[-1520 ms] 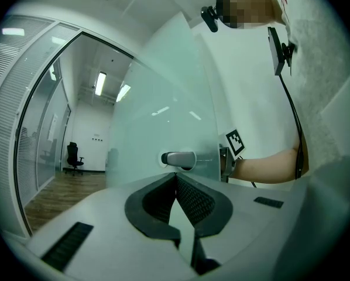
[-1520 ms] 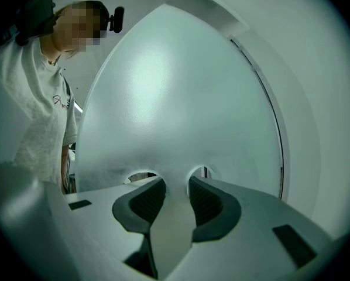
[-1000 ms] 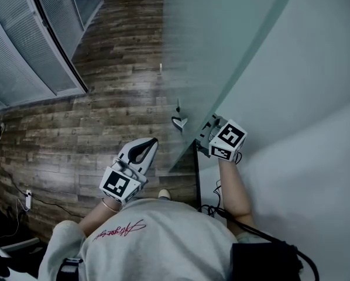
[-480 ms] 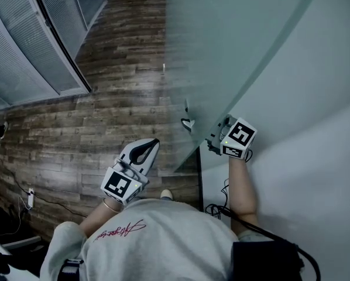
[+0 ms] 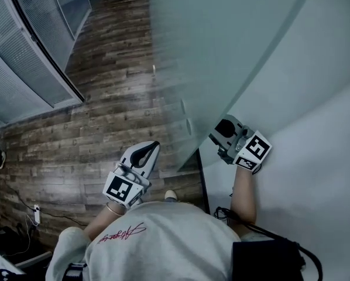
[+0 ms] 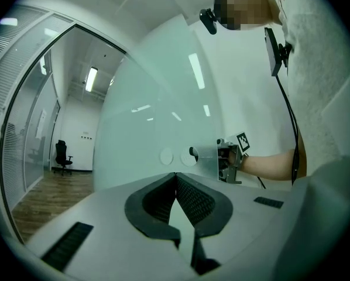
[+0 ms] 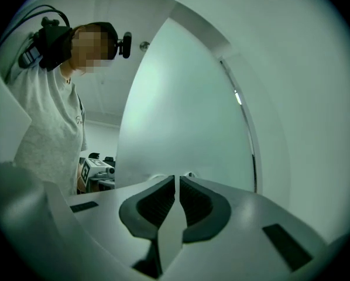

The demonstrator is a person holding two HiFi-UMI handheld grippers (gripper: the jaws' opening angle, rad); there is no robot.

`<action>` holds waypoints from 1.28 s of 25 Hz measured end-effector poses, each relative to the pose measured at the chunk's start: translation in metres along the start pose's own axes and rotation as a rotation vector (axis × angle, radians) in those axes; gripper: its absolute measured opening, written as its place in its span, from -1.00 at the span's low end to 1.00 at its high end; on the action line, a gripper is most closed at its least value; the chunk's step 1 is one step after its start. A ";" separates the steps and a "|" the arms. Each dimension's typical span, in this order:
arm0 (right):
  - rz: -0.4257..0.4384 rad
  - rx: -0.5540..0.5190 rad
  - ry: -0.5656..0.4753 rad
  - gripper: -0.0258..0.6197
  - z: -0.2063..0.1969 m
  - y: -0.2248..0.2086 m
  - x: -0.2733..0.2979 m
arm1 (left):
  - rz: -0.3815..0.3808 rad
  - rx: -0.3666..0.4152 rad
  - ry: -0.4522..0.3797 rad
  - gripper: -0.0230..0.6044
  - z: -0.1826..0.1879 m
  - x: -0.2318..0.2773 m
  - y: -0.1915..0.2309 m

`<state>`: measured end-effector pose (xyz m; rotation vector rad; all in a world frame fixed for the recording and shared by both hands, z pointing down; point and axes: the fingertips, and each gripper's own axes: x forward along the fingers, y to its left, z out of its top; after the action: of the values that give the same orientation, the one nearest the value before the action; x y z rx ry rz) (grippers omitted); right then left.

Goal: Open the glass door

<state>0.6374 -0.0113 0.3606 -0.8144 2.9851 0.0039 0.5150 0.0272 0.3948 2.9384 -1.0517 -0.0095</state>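
The frosted glass door [image 5: 210,51] stands swung open, its edge running down to the floor between my two grippers. Its handle [image 5: 188,126] shows only as a blur on the pane. My right gripper [image 5: 218,131] is off the door, just right of its edge by the white wall. In the right gripper view the door [image 7: 181,116] fills the middle ahead of the right gripper [image 7: 177,179], whose jaws are closing, nearly together, with nothing between them. My left gripper [image 5: 151,148] hangs shut over the wooden floor, left of the door, and the left gripper [image 6: 175,174] faces the pane [image 6: 151,127].
A white wall [image 5: 315,127] closes off the right side. Glass partitions with blinds [image 5: 23,57] line the left. Wooden floor [image 5: 105,98] runs ahead past the door. A cable and plug [image 5: 36,214] lie at bottom left. An office chair [image 6: 61,157] stands far down the corridor.
The right gripper came off the door handle, moved right toward the wall, and its jaws closed. The left gripper stayed where it was.
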 end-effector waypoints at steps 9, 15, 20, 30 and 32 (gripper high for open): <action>-0.311 -0.022 -0.031 -0.83 0.005 0.032 -0.042 | -0.152 0.003 -0.031 -0.89 0.014 -0.007 0.005; -0.418 -0.036 -0.053 -0.83 0.009 0.069 -0.047 | -0.249 0.011 -0.052 -0.89 0.024 -0.015 0.002; -0.472 -0.044 -0.047 -0.83 0.012 0.108 -0.035 | -0.343 0.019 -0.050 -0.89 0.029 -0.033 -0.004; -0.523 -0.036 -0.047 -0.86 0.008 0.165 -0.010 | -0.431 0.022 -0.073 -0.89 0.036 -0.065 -0.002; -0.528 -0.042 -0.051 -0.86 0.011 0.175 -0.004 | -0.436 0.018 -0.078 -0.89 0.038 -0.072 0.000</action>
<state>0.5529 0.1415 0.3485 -1.5483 2.6357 0.0670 0.4583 0.0722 0.3570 3.1381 -0.3973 -0.1230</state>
